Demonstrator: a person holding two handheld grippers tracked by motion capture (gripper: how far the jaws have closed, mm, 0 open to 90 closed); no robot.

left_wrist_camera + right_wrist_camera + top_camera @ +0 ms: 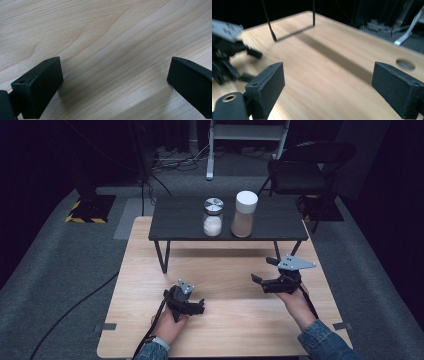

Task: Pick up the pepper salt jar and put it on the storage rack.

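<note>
while both grippers are held low over the wooden table (220, 270), nothing has yet been taken up; the work is judged to be at its very start; a dark small table (225, 220) is stood on the far half of the wooden one, well ahead of both sets of fingers, and its thin legs are seen in the right gripper view beyond the jaws; on it two jars are set just beside each other, apart from any finger; the taller, the white-lidded jar (244, 214), is placed ahead of the right gripper (265, 271), and the shorter, the metal-lidded jar (213, 217), ahead and somewhat to the right of the left gripper (199, 306); these are taken as the things to be handled, being the ones nearest the jaws; the right gripper's fingers (267, 85) are spread wide with only bare wood between them, and the left gripper is seen beyond them at the left of that view; the left gripper's fingers (40, 85) are likewise held wide apart, close above the wood grain, with nothing gripped; all of the reaching, grasping and moving of a jar is judged still to be done.
</note>
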